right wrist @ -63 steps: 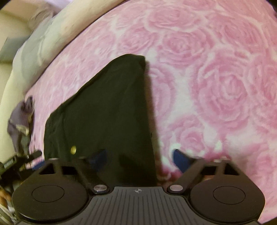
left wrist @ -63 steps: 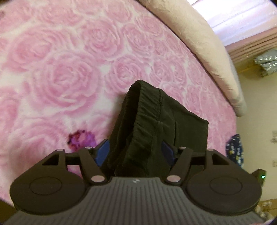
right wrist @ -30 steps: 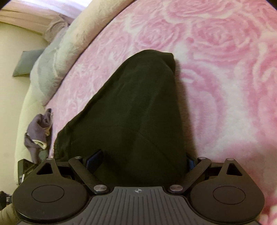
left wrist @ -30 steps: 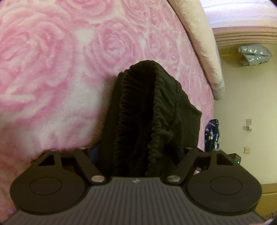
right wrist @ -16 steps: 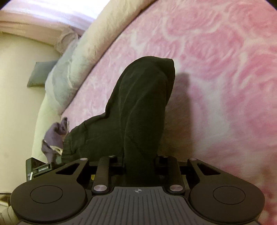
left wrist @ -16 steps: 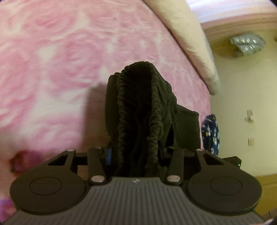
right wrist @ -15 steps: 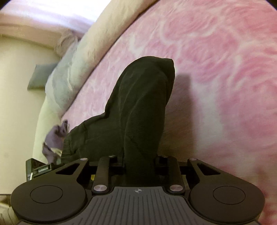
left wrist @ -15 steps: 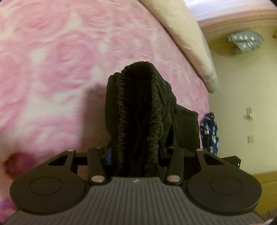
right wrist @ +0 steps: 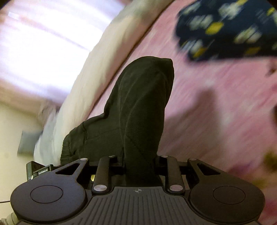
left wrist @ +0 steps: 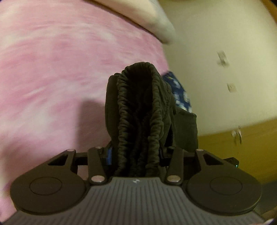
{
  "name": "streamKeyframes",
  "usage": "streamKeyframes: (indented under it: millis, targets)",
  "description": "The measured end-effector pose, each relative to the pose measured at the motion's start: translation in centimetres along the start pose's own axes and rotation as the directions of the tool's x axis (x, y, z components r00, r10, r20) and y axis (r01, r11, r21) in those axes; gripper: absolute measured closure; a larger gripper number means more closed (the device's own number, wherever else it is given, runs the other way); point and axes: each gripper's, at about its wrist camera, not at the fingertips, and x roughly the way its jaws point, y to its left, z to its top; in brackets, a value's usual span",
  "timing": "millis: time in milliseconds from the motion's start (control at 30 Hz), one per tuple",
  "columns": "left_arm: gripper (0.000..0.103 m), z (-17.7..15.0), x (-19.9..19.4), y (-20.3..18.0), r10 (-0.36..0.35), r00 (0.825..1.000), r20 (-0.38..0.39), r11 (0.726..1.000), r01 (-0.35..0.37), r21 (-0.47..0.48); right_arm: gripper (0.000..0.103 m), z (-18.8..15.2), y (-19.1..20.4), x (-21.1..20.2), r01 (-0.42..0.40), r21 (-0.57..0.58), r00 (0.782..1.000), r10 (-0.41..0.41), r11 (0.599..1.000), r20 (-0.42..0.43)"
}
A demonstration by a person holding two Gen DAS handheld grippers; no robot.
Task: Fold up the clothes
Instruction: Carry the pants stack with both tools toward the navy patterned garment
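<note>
Black garment pinched at both ends and held above the bed, the fold itself not finished.

Nearest to the left camera, the left gripper [left wrist: 135, 155] was clamped on the gathered elastic waistband of the black garment [left wrist: 138, 110], which stood bunched up between its jaws. The right gripper [right wrist: 140, 162] was likewise closed on a smooth folded end of the same cloth [right wrist: 142, 110], so both tools were gripping and none was free. The garment hung between them above the pink bedspread [left wrist: 52, 69], not lying on it. It looked already doubled over, but I judged it was not yet laid down and flattened. Farther, near the bed's edge, lay a dark blue patterned garment [right wrist: 228, 29], crumpled, so this one probably remained to do. A cream pillow [left wrist: 138, 13] lay along the far edge.
</note>
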Motion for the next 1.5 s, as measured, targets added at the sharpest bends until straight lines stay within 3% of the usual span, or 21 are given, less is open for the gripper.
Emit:
streamKeyframes:
  millis: [133,267,467,533,733,933,1000,1067,1100,1167,1267,1367,1467,1500]
  targets:
    - [0.063,5.3,7.6,-5.9,-0.059,0.997,-0.058,0.993,0.065,0.100,0.079,5.3,-2.8,-4.8,0.029,0.040,0.991,-0.034,0.999,0.127]
    - [0.063,10.3,14.8,-12.3,-0.104,0.990,-0.098,0.975,0.121,0.188,0.079,11.2,-4.9,-9.2,0.056,0.074,0.968,-0.072,0.996,0.240]
    - [0.063,15.4,24.2,-19.4,-0.150,0.979,-0.136,0.949,0.181,0.257,0.079,19.3,-8.1,-14.0,0.077,0.105,0.935,-0.109,0.991,0.338]
    - [0.063,16.1,26.3,-19.9,-0.138,0.980,-0.141,0.950,0.172,0.263,0.078,21.4,-9.7,-14.7,0.069,0.123,0.929,-0.109,0.990,0.355]
    - [0.063,16.6,29.6,-19.0,-0.095,0.984,-0.153,0.967,0.127,0.221,0.078,25.0,-13.8,-13.7,0.078,0.173,0.943,-0.129,0.982,0.307]
    - [0.060,16.8,31.5,-17.6,-0.052,0.983,-0.178,0.975,0.088,0.202,0.078,24.9,-16.6,-12.5,0.072,0.201,0.957,-0.124,0.977,0.262]
    - [0.056,16.8,32.5,-16.6,0.001,0.984,-0.179,0.979,0.036,0.201,0.077,25.0,-17.4,-12.0,0.097,0.199,0.958,-0.146,0.975,0.246]
    - [0.054,16.9,33.3,-15.7,0.047,0.983,-0.177,0.981,-0.012,0.192,0.068,24.8,-18.1,-11.1,0.140,0.203,0.955,-0.186,0.969,0.232]
    - [0.053,17.0,33.5,-15.2,0.063,0.983,-0.174,0.983,-0.031,0.182,0.052,24.6,-18.4,-10.7,0.168,0.204,0.948,-0.214,0.964,0.234]
    - [0.052,17.2,32.9,-15.1,0.062,0.985,-0.159,0.984,-0.034,0.173,0.040,24.1,-18.2,-11.0,0.237,0.190,0.913,-0.285,0.953,0.291]
    - [0.050,17.7,31.1,-15.7,0.080,0.988,-0.129,0.976,-0.051,0.210,0.040,22.9,-17.8,-13.0,0.286,0.176,0.862,-0.333,0.942,0.382]
    - [0.051,18.2,26.9,-17.0,0.135,0.990,0.046,0.955,-0.143,0.259,0.040,21.0,-17.3,-15.5,0.330,0.173,0.821,-0.372,0.928,0.433]
    - [0.066,17.3,23.7,-19.5,0.166,0.973,0.163,0.921,-0.212,0.327,0.040,18.2,-15.9,-17.0,0.387,0.133,0.789,-0.402,0.912,0.464]
    - [0.079,16.4,23.3,-20.8,0.164,0.972,0.167,0.895,-0.217,0.388,0.040,17.1,-15.1,-17.2,0.409,0.115,0.779,-0.412,0.905,0.472]
